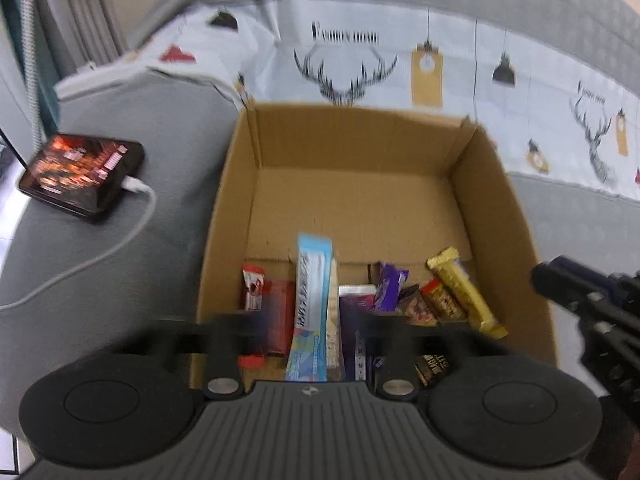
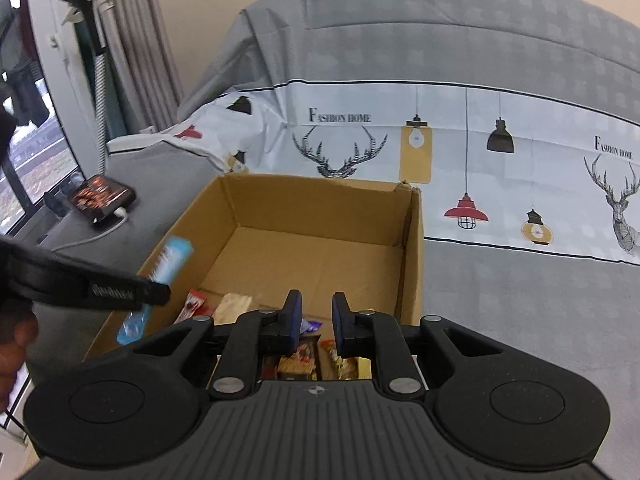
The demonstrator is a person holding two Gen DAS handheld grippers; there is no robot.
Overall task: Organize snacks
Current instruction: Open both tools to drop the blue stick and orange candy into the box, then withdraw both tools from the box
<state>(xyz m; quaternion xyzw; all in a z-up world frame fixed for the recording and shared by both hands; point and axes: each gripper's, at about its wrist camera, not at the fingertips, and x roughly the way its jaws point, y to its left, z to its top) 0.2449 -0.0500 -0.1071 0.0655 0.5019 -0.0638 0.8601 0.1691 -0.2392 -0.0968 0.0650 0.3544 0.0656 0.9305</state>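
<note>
The left gripper (image 1: pixel 312 320) hangs over the near end of the box (image 1: pixel 500 208), its fingers closed on a blue bar (image 1: pixel 312 304) held lengthwise, pointing away from the camera. The right gripper (image 2: pixel 316 320) hovers over the box's near right corner, its fingers (image 2: pixel 294 312) a small gap apart with nothing between them.

The box sits on a grey bed (image 1: pixel 120 240). Its far half is bare cardboard; snacks lie along the near wall: a red pack (image 1: pixel 254 286), a purple bar (image 1: pixel 390 286), a brown bar (image 1: pixel 440 300) and a gold bar (image 1: pixel 464 292).

The left view shows the right gripper's tip at its right edge and a lit phone (image 1: pixel 80 172) with a white cable (image 1: pixel 120 236) left of the box. The right view shows the blue bar from the side, tilted up above the box's left wall, and a window (image 2: pixel 28 160) at far left.
</note>
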